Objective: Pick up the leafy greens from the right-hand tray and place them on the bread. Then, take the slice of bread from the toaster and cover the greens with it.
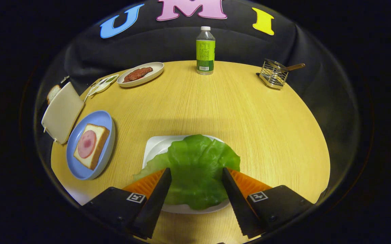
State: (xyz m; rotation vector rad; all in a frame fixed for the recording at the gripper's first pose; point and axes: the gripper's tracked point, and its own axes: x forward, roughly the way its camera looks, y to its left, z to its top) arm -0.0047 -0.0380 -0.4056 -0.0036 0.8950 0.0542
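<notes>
Greens (195,169) first, since that's what I'm after: one big floppy leaf draped over a white tray (156,145) at bottom centre of the frame, right up close. My guess is it's very light and soft, so it'll bend and sag the moment it's lifted, and the glossy surface could be a bit slippery. I can't tell if it's real or a plastic prop. Either way I'd go easy on the squeeze. The ruffled edge looks like the best spot to take hold of, since flat middle gives the fingers nothing to bite.

Tongs (196,174) are spread wide, pinching nothing. The leaf sits between the two fingers, with the left tip over its left edge and the right tip over its right edge. From this angle I can't say whether the tips are touching the leaf or hovering just above it. Part of the leaf runs on ahead of the tips toward the tray's far side.

Further out, lower left of the frame: a blue plate (105,122) with the bread (97,132) and a round pink slice (86,144) on top. That's where the leaf goes. Just past it, at the left, is the toaster (61,112) with another slice of bread (53,93) poking out behind it.

Upper left has a dish (155,69) with something reddish brown on it. Top centre a bottle (205,51), upper right a wire rack (275,74).
</notes>
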